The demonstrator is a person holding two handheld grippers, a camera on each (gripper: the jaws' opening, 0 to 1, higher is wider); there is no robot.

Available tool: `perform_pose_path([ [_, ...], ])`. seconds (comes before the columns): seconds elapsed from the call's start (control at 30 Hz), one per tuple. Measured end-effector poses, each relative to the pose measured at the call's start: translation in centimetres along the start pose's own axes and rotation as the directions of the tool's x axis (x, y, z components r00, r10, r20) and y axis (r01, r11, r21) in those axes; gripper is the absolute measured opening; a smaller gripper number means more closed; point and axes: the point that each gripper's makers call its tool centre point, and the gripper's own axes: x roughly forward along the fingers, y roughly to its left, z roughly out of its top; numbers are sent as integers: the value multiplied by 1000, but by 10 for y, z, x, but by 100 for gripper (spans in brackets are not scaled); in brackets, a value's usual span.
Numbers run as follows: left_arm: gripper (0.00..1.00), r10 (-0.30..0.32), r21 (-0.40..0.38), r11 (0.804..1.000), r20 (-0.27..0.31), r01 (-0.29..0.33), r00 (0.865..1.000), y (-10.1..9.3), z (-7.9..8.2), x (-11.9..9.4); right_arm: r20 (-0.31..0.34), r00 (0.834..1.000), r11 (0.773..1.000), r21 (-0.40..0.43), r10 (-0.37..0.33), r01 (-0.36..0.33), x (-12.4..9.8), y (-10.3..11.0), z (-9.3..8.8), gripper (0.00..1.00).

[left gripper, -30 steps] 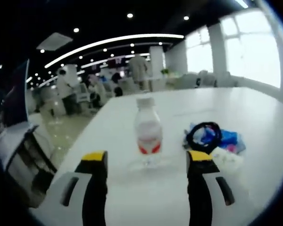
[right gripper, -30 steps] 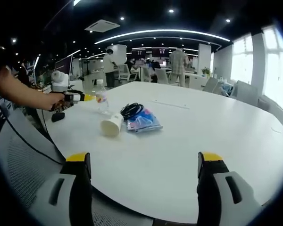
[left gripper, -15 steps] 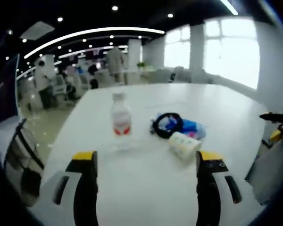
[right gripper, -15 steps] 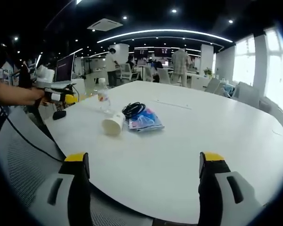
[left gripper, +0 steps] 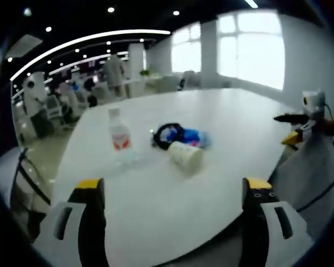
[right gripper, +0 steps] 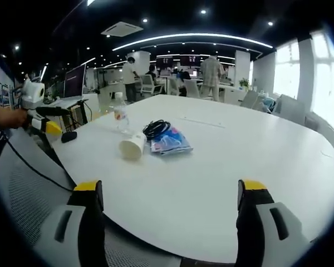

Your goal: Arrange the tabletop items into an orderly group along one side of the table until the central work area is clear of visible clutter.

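On the white table stand a clear bottle with a red label, a black coiled cable on a blue packet, and a paper cup lying on its side. My left gripper is open, held back from the table's near edge with nothing between its jaws. The right gripper view has the bottle, cup, cable and packet left of centre on the table. My right gripper is open over the near edge. The left gripper is off the table's left side.
A small black object lies near the table's left edge. A grey mesh chair stands at the near left. The right gripper is beyond the table's right edge. People and office chairs fill the background.
My left gripper has drawn back from the bottle to beyond the table edge, so its view now takes in the cup and the right gripper. The right gripper has barely moved.
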Motion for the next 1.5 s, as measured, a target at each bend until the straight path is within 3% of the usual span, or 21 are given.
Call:
perform_pose_path([
  [0.3, 98, 6, 68, 998, 12, -7, 1000, -4, -6, 5, -6, 1000, 1000, -5, 14, -14, 0, 3, -1, 100],
  [0.4, 90, -2, 21, 1000, 6, 2, 1000, 1, -15, 5, -6, 1000, 1000, -5, 21, -21, 1, 4, -1, 100],
  [0.47, 95, 2, -18, 1000, 5, -1, 1000, 6, -17, 5, -5, 1000, 1000, -10, 23, -23, 1, 6, 0, 99],
  [0.53, 97, 5, -5, 1000, 15, -4, 1000, 6, -17, 5, -3, 1000, 999, -24, 26, -26, 1, 7, 1, 99],
  [0.67, 97, -9, 84, 996, -71, 15, 997, 1, -32, 8, 0, 1000, 1000, -13, 18, -18, 1, 6, 1, 99],
  [0.83, 97, 7, 36, 999, -51, -6, 999, 7, -29, 7, -7, 1000, 1000, -23, 10, -10, 2, 6, 0, 96],
  [1.13, 100, -1, 54, 999, -55, 4, 998, 4, -29, 8, -11, 998, 998, -9, 68, -69, 5, 17, -2, 97],
  [1.5, 100, -9, 39, 999, -20, 10, 1000, -1, -20, 8, -18, 998, 998, -5, 58, -58, 4, 13, -5, 99],
])
